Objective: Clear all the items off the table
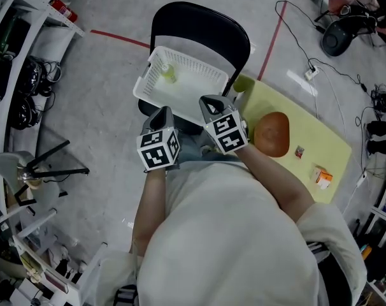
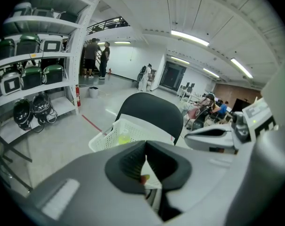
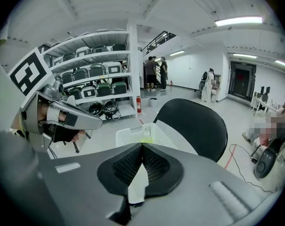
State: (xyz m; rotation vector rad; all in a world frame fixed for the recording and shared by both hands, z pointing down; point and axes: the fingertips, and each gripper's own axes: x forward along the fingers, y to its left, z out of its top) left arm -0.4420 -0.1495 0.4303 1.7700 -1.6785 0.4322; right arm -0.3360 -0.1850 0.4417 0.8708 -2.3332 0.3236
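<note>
A white plastic basket [image 1: 180,81] sits on a black chair [image 1: 202,27] with a yellow-green thing [image 1: 169,74] inside. My left gripper [image 1: 161,111] and right gripper [image 1: 209,101] hover side by side at its near rim, both pointing at it. In the left gripper view the jaws [image 2: 145,147] are shut before the basket [image 2: 115,135]. The right gripper's jaws [image 3: 142,147] are shut too. Only white shows in the slot under each pair of pads, and I see nothing clearly held. On the yellow-green table [image 1: 307,129] lie a brown rounded thing [image 1: 272,134], a tiny item [image 1: 299,152] and an orange-and-white box [image 1: 322,178].
A green round thing [image 1: 243,83] lies at the table's far corner beside the chair. Shelving with cases and helmets [image 3: 93,91] lines the left side. A tripod [image 1: 50,164] stands on the floor at left, and cables [image 1: 307,56] run behind the table. People stand far off [image 2: 96,55].
</note>
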